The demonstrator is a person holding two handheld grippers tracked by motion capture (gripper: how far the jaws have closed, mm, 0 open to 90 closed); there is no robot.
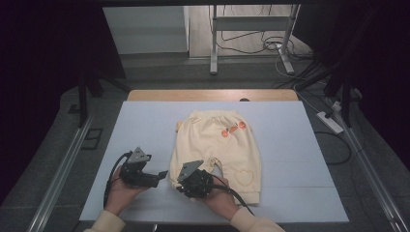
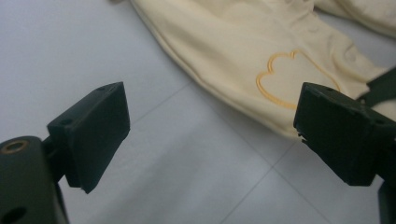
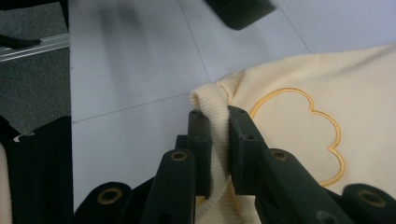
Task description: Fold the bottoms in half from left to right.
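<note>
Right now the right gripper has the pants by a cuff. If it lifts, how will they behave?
Likely floppy: the pants lie flat and creased on the table, so they should drape. The ribbed cuff bunches between the right gripper pads, so the grip probably holds. Probably light: thin fabric.

A white table cover [image 1: 145, 125], perhaps a power strip [image 1: 330, 122].

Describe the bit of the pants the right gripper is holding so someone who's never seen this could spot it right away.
On the white table mat lie pale yellow baby pants, waistband away from the person. Follow the leg on the person's left down to its ribbed cuff, which the right gripper pinches between shut jaws. Beside it sits an orange outlined cloud shape, unlike the orange print near the waist.
</note>
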